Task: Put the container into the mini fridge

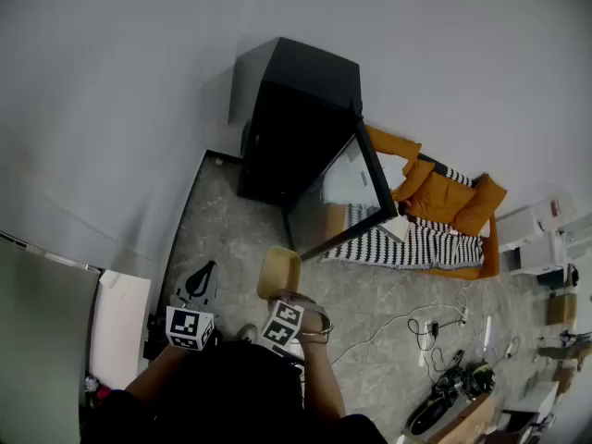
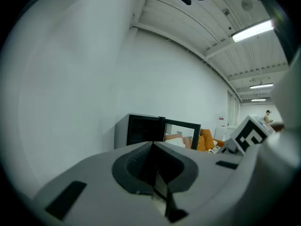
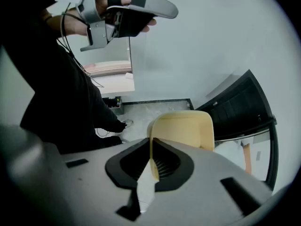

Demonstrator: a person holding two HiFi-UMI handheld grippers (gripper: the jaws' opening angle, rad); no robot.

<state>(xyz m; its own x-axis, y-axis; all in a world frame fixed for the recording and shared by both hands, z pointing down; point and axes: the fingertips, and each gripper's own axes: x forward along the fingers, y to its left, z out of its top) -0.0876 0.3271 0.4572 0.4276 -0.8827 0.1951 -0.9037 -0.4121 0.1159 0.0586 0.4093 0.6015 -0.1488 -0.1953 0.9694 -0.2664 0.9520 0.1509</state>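
Observation:
A pale yellow container (image 1: 279, 271) hangs above the stone floor, a short way in front of the black mini fridge (image 1: 296, 118). My right gripper (image 1: 289, 305) is shut on its near rim; in the right gripper view the jaws (image 3: 151, 142) pinch the thin wall of the container (image 3: 183, 128). The fridge stands against the wall with its glass door (image 1: 347, 192) swung open to the right. Left of the container my left gripper (image 1: 200, 281) is shut and holds nothing. Its own view looks toward the fridge (image 2: 143, 128) over its gripper (image 2: 153, 147).
An orange sofa (image 1: 444, 202) with a striped blanket (image 1: 416, 243) sits right of the open door. Cables and a power strip (image 1: 430, 326) trail over the floor at the right. A white board (image 1: 120, 326) leans at the left. White units (image 1: 532, 234) stand far right.

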